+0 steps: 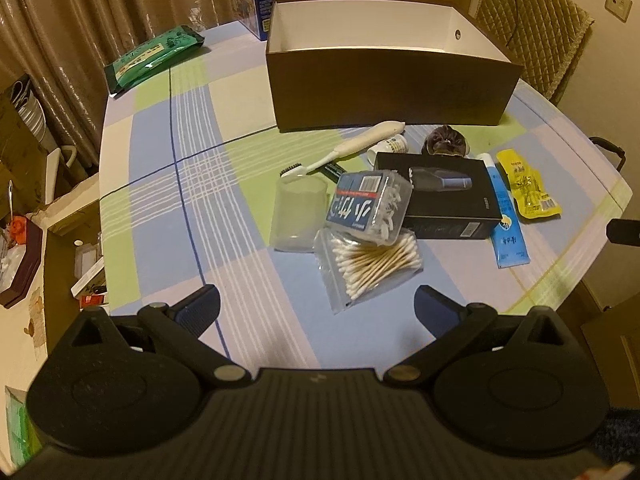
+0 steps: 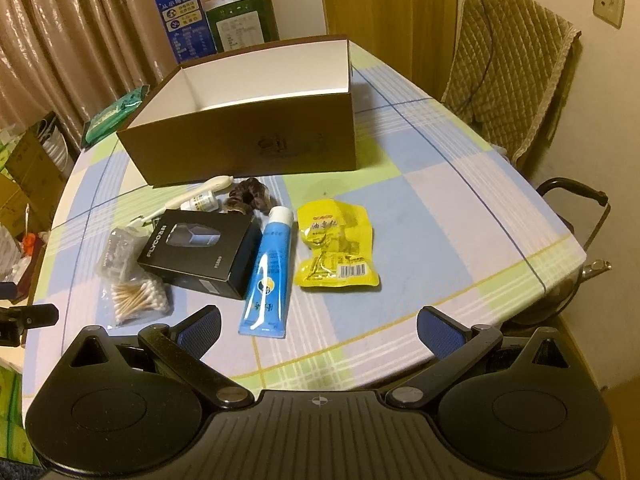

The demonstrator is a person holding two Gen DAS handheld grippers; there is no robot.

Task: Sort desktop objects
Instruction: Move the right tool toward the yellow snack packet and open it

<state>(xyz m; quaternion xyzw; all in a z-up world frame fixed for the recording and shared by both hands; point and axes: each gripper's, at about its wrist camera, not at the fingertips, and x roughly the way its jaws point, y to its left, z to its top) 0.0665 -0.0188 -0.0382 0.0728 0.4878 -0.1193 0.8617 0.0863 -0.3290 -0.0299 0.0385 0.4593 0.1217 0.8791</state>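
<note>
One cotton-swab bag [image 1: 370,270], one brown box [image 1: 394,92].

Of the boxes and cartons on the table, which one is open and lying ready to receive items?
The large brown box with the white interior: its top is open, unlike the closed black shaver box and the upright cartons behind.

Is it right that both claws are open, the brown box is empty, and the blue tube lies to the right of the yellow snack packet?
Not quite. The blue tube lies to the left of the yellow snack packet, between it and the black shaver box, as the right wrist view shows. The rest holds: both claws are open and what shows of the brown box is empty.
</note>
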